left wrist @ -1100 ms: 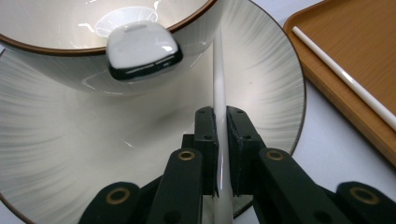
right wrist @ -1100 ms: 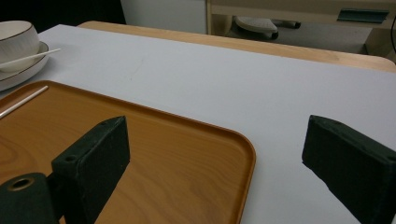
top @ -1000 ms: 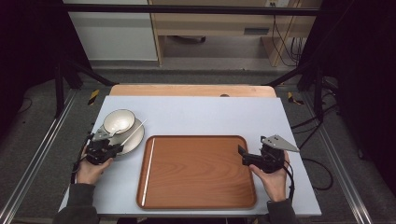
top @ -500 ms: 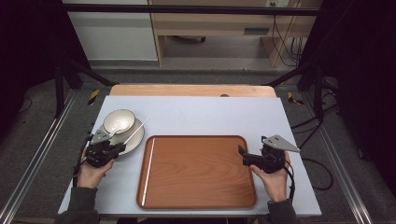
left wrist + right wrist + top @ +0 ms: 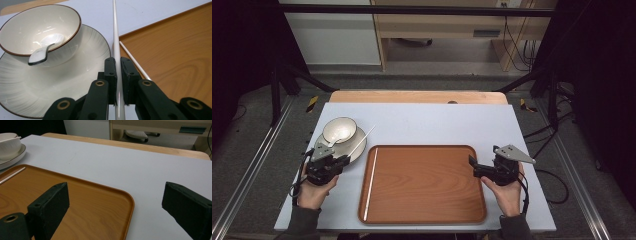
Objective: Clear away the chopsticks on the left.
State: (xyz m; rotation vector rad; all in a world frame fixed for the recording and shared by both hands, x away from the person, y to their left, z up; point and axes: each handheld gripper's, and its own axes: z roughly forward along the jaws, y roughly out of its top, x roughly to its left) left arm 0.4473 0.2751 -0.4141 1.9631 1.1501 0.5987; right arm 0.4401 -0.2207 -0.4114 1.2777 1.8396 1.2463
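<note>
My left gripper (image 5: 343, 161) is shut on a white chopstick (image 5: 362, 141) that slants up and to the right over the plate's edge. In the left gripper view the jaws (image 5: 118, 63) pinch that chopstick (image 5: 115, 32) near its lower end. A second white chopstick (image 5: 370, 184) lies inside the wooden tray (image 5: 427, 205) along its left rim. A cream bowl (image 5: 339, 129) with a white spoon (image 5: 41, 53) in it sits on a ribbed plate (image 5: 356, 150). My right gripper (image 5: 476, 169) stands open over the tray's right rim, with nothing between its pads.
A pale blue mat (image 5: 437, 120) covers the wooden table (image 5: 412, 96). The right gripper view looks across the tray (image 5: 82, 202) to the bowl (image 5: 8, 145) at far left. Black frame legs and cables stand beyond the table.
My left hand has moved right and up with the chopstick, whose tip now points farther right, away from the bowl. The right hand has stayed put.
</note>
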